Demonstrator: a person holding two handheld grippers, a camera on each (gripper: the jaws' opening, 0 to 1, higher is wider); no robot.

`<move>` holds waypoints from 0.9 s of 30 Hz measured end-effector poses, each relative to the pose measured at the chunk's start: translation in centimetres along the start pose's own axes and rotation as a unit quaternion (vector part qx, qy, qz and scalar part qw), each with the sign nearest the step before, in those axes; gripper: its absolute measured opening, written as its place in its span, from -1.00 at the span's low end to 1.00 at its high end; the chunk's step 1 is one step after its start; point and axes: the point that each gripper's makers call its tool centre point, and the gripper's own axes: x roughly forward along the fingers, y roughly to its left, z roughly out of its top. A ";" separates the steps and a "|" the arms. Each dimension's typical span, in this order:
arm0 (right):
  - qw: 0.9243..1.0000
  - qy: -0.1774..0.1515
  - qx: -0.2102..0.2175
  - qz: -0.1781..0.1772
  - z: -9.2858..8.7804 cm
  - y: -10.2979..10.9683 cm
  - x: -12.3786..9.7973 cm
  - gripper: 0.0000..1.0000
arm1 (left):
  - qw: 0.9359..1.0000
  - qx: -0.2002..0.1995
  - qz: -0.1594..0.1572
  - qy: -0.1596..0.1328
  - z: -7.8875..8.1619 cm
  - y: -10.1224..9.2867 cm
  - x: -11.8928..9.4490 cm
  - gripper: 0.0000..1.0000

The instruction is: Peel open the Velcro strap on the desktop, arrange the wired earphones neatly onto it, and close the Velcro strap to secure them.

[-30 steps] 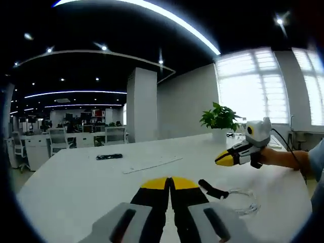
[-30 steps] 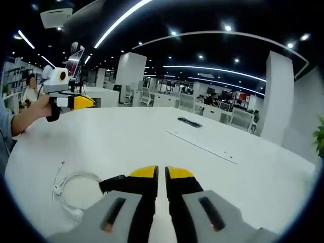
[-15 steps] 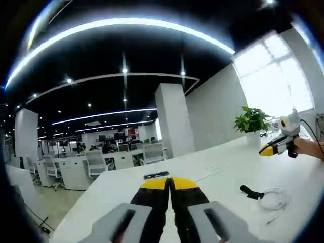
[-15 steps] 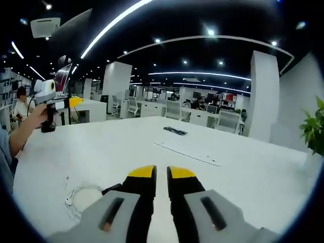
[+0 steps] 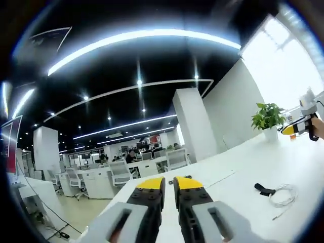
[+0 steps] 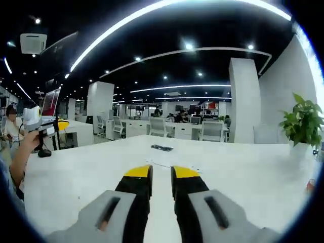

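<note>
In the left gripper view, the Velcro strap (image 5: 264, 189) and wired earphones (image 5: 284, 195) lie together on the counter (image 5: 238, 177), off to the right of the left gripper (image 5: 169, 182). The right gripper (image 5: 290, 129) looks nearer, perhaps. Both grippers' fingers (image 6: 139, 174) stand slightly parted, holding nothing.

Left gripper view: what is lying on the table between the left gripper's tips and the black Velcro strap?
Nothing. In the left gripper view, only bare white table lies between the left gripper and the Velcro strap; the white earphones lie just beyond the strap.

white table (image 5: 243, 167) | Velcro strap (image 5: 264, 190) beside coiled earphones (image 5: 283, 195)
</note>
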 end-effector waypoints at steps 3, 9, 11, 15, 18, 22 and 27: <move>1.000 -0.013 -0.008 -0.017 0.4 0.2 -0.5 -0.56 | 1.000 -0.003 0.003 -0.010 -0.2 -0.4 -0.1 -0.68; 0.998 -0.040 -0.014 -0.043 0.4 0.5 -1.3 -0.48 | 1.000 -0.013 -0.003 -0.024 -1.8 -1.1 -0.1 -0.48; 0.998 -0.037 -0.023 -0.054 -0.2 0.1 -1.2 -0.47 | 1.000 -0.020 -0.002 -0.018 -2.4 -0.9 0.0 -0.39; 0.998 -0.018 -0.020 -0.063 -1.9 -0.7 -0.8 -0.38 | 0.999 -0.033 0.001 -0.007 -3.7 -1.2 -0.3 -0.24; 0.998 -0.020 0.003 -0.064 -2.5 -1.1 -0.9 -0.38 | 1.000 -0.027 0.003 0.008 -4.6 -1.6 -0.7 -0.17; 0.997 -0.017 0.004 -0.071 -2.9 -1.8 -1.0 -0.37 | 1.000 -0.025 0.005 0.003 -4.6 -1.9 -1.0 -0.17; 0.997 -0.016 0.020 -0.067 -3.3 -1.8 -1.0 -0.35 | 0.999 -0.031 -0.005 0.009 -5.1 -2.5 -1.0 -0.16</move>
